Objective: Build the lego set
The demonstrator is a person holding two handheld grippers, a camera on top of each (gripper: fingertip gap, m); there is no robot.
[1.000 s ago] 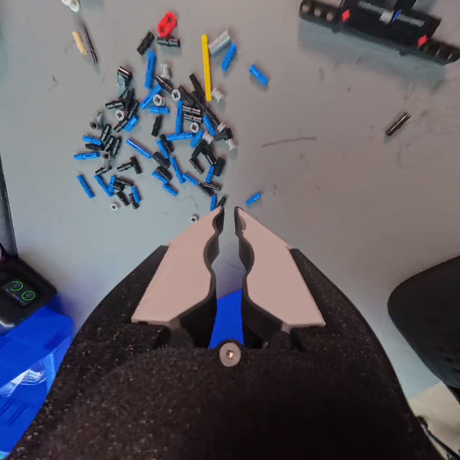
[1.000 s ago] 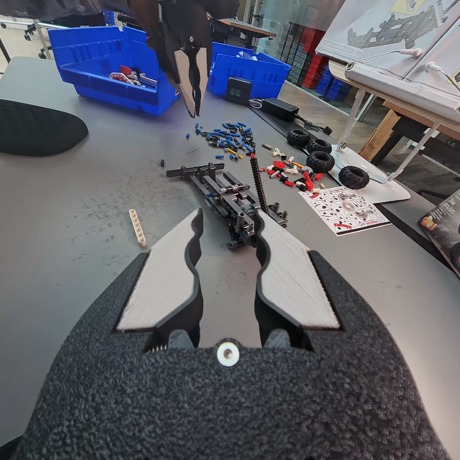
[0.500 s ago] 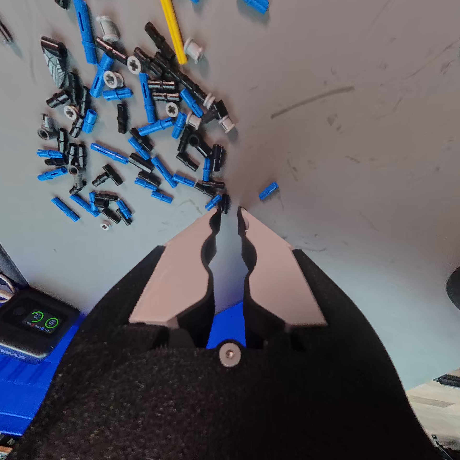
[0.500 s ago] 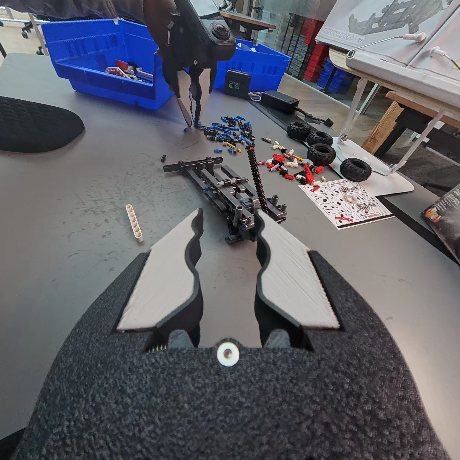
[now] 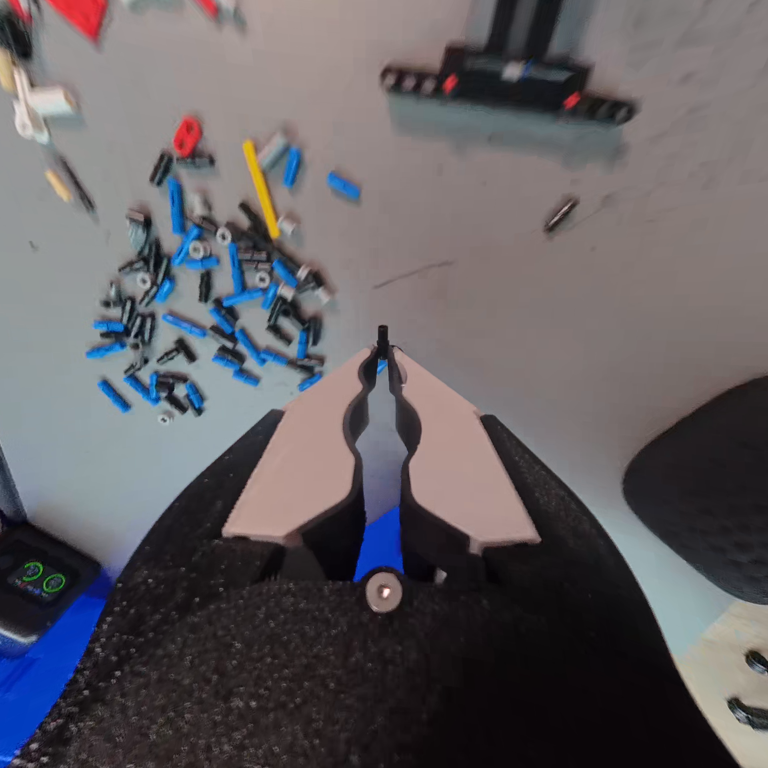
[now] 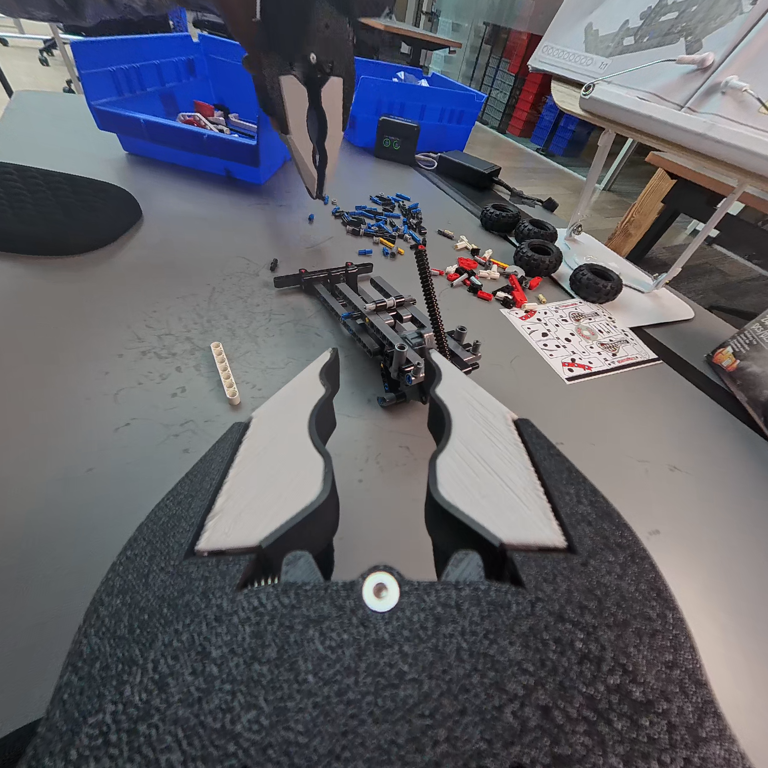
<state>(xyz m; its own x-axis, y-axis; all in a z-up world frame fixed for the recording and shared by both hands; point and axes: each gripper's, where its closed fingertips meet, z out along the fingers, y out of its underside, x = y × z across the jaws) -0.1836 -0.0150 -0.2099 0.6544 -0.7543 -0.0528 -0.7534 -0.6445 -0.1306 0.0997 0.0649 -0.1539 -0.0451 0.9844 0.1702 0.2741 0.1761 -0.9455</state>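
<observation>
Between the tips of the left gripper sits a small black pin, pinched upright w/ its top poking out past the tips; the gripper hangs above the grey table, off the surface, as the right wrist view shows. Just left of it lies the scatter of blue and black pins, w/ a yellow rod and a red piece at its far edge. One blue pin and a lone black pin lie apart from the pile. Farther off is the half-built black frame, blurred.

Right gripper is spread wide, nothing between the fingers, low over the table approx. at the near end of the frame; its right finger overlaps that end in view, contact can't be told. A white beam lies to the left, apart. Beyond: four black tyres, a sticker sheet, red and white bits, two blue bins.
</observation>
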